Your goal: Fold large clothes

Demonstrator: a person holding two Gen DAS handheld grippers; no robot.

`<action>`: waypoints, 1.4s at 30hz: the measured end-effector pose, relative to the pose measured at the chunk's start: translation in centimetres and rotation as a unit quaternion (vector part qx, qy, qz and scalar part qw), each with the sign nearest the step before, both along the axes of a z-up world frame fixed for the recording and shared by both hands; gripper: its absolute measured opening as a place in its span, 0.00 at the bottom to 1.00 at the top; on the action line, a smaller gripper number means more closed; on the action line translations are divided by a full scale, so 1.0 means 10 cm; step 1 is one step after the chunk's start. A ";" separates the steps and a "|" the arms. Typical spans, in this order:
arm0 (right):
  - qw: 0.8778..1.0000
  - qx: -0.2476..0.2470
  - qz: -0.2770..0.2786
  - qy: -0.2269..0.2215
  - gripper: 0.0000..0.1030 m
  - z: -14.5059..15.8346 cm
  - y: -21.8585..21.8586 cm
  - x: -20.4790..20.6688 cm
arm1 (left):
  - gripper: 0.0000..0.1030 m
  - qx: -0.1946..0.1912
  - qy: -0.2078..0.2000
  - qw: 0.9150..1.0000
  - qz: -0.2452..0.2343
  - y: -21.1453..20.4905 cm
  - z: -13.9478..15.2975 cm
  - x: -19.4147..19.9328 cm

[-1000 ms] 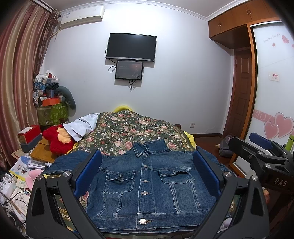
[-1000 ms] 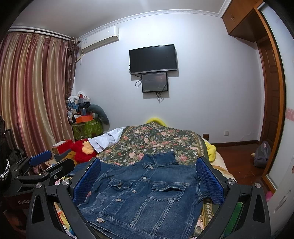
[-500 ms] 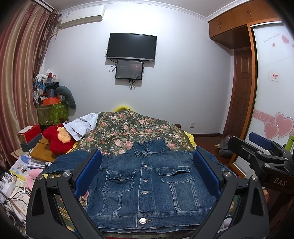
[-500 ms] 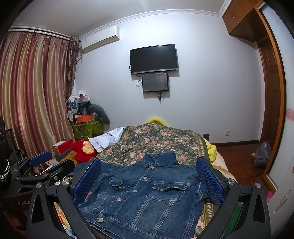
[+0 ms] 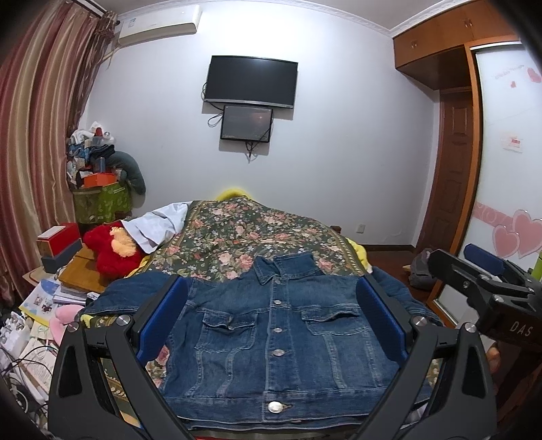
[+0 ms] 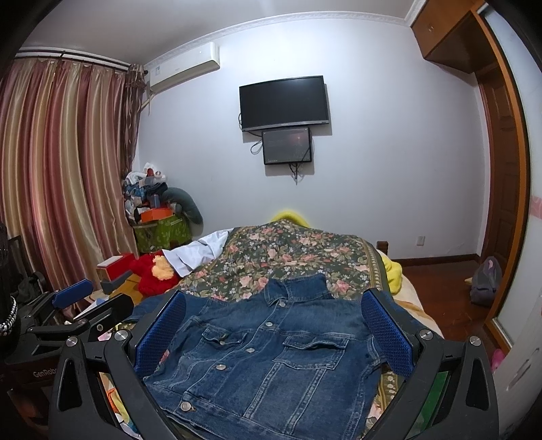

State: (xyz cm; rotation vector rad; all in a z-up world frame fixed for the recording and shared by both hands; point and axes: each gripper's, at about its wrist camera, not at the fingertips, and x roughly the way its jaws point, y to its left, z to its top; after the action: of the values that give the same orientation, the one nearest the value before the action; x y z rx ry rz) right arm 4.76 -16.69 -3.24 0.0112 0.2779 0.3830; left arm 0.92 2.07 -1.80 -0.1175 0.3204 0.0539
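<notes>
Jacket (image 5: pixel 277 342): lay flat, buttoned, on bed (image 5: pixel 244 230).
Left gripper (image 5: pixel 271 325): wide open — held nothing.
Right gripper (image 6: pixel 271 335): same.
Tip: best to pinch a sleeve first — fold inward.

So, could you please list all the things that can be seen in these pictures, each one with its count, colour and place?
denim jacket: 1, blue, spread front-up and buttoned on the near end of the bed
bedspread: 1, dark green with pink flowers, covering the bed
white cloth: 1, at the bed's left edge
plush toy: 1, red, left of the bed
screens: 2, black, on the far wall, the smaller one below
air conditioner: 1, white, high on the wall
curtain: 1, striped red and gold, left side
wardrobe: 1, brown wood, right side
left gripper: open, blue pads, above the jacket
right gripper: open, blue pads, above the jacket
</notes>
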 end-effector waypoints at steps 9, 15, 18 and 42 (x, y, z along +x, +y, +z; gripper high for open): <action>0.999 -0.015 0.007 0.038 1.00 -0.09 0.28 0.54 | 0.97 -0.026 0.040 0.997 0.059 0.60 -0.22 0.38; 0.997 -0.041 0.006 0.061 1.00 -0.18 0.58 1.07 | 0.97 -0.045 0.083 0.988 0.125 1.31 -0.48 0.78; 0.996 -0.054 0.011 0.075 1.00 -0.23 0.79 1.39 | 0.97 -0.058 0.112 0.980 0.152 1.68 -0.65 0.97; 0.900 -0.204 0.171 0.346 1.00 -2.07 2.81 3.41 | 0.89 -0.340 0.277 0.887 0.147 3.40 -2.16 1.92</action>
State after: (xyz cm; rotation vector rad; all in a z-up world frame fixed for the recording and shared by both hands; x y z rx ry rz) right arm 38.86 11.41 -23.92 -0.3257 1.0739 0.6598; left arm 20.10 36.03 -23.44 -0.8616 0.8888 0.2798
